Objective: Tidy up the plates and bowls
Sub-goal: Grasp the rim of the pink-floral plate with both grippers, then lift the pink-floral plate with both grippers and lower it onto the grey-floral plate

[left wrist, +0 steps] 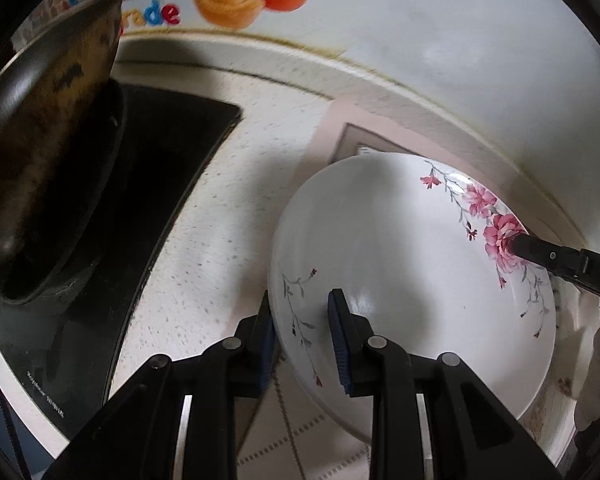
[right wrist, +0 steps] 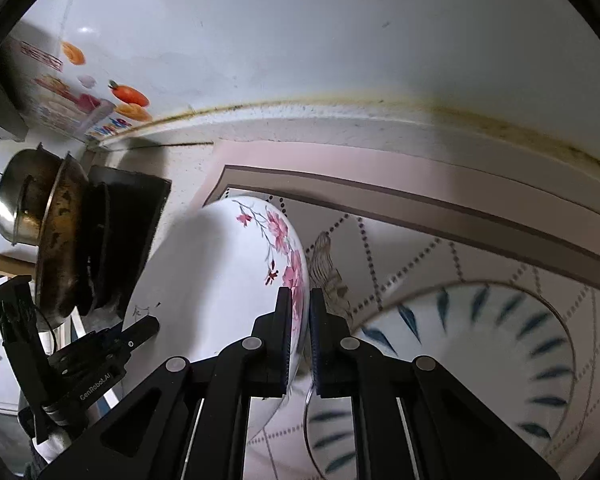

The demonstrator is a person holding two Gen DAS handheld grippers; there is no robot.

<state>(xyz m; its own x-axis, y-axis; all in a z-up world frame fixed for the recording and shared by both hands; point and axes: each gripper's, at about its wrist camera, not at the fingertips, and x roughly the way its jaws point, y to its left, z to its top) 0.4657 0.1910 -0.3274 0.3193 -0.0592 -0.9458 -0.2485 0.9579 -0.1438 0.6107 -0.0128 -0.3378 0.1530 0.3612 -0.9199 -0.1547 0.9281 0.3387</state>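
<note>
A white floral plate (left wrist: 400, 280) is held at opposite rims by both tools above a patterned mat (right wrist: 440, 240) on the speckled counter (left wrist: 227, 184). In the left wrist view, the left gripper (left wrist: 304, 336) is seen pinching the plate's near rim, one blue pad under the edge and the other on the inner face. The far rim, at the pink flowers, is met by the right gripper (right wrist: 300, 332), whose pads are pressed onto the thin edge in the right wrist view. The plate is tilted, its hollow face turned toward the left tool and its back toward the mat; in the right wrist view it is seen nearly edge-on, the line between the two gripped rims running left to right between the tools.

To the left, room is bounded by a black stovetop (left wrist: 171, 152) carrying a blackened pan (left wrist: 47, 152), which is near the plate's edge but apart from it. Behind, the counter is closed off by the raised backsplash ledge (right wrist: 340, 120) and white wall (right wrist: 300, 32). To the right of the floral plate, a blue-leaf plate (right wrist: 500, 344) lies on the mat, just beside the right gripper; whether the two plates touch cannot be told. Open mat is seen between the floral plate and the ledge.
</note>
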